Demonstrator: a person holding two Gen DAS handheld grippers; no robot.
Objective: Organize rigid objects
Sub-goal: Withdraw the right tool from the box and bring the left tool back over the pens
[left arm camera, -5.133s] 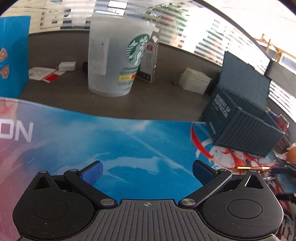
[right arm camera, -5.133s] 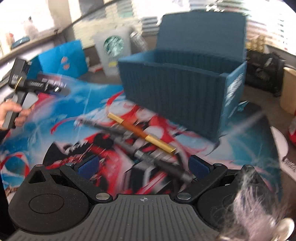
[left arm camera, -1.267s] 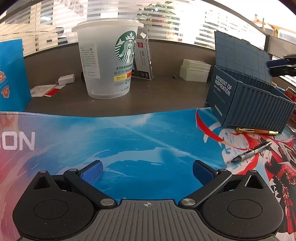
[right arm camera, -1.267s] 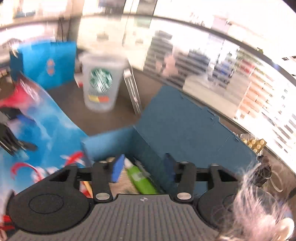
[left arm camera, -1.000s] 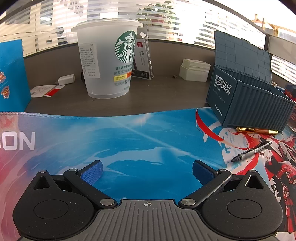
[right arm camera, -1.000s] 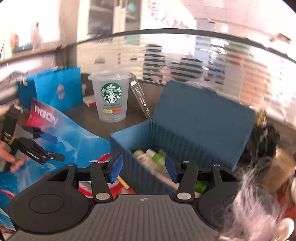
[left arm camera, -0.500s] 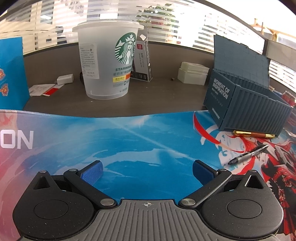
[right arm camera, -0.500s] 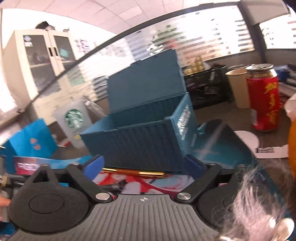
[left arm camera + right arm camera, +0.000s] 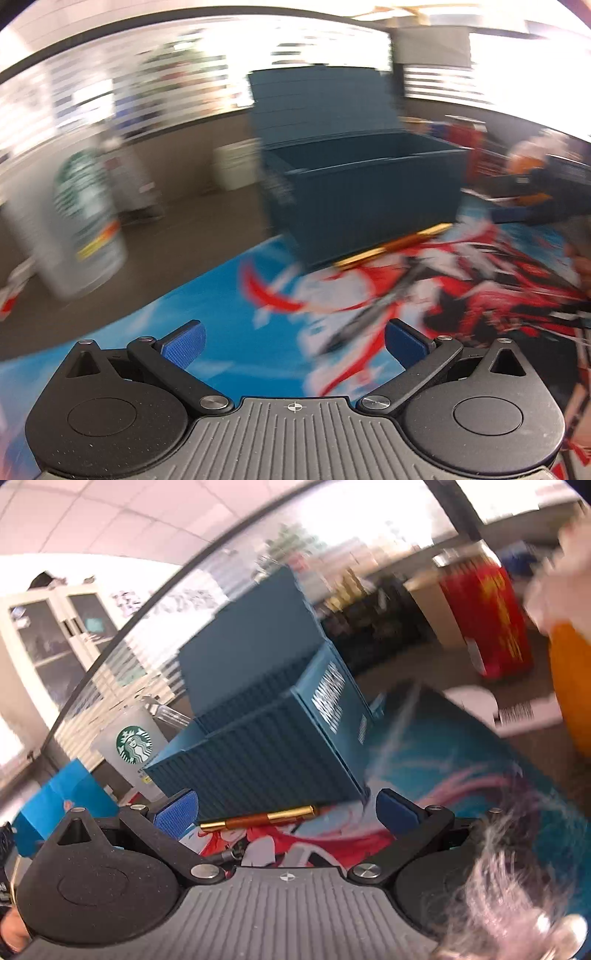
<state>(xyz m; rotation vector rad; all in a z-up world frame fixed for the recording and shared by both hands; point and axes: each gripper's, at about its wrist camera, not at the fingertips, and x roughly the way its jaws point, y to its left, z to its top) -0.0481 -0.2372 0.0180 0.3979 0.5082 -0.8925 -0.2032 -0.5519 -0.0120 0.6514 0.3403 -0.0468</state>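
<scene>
Item: gold-and-brown pen (image 9: 258,819). We find it lying flat on the printed desk mat (image 9: 424,760), just in front of the long ribbed wall of the blue container-style box (image 9: 266,760), close against its base. In the left wrist view the same pen (image 9: 397,243) shows as a blurred gold streak at the foot of the box (image 9: 369,206).

Item: dark pen (image 9: 369,317). We see it lying on the mat (image 9: 221,295) nearer to us than the gold one, well apart from the box; motion blur hides its detail.

Item: blue box. It stands partly on the mat, its lid raised upright behind it. Its contents are not visible to us from either view.

Item: right gripper (image 9: 286,812). Our fingers are spread wide, holding nothing; the gold pen lies in the gap ahead of them, untouched.

Item: left gripper (image 9: 294,341). Fingers are likewise spread wide and empty, low over the mat, with the dark pen ahead of the right finger.

Surroundings: a Starbucks cup (image 9: 135,746) stands on the desk (image 9: 166,236) to the left of the box, a blue paper bag (image 9: 62,805) further left. A red drink can (image 9: 487,624) stands to the right.
</scene>
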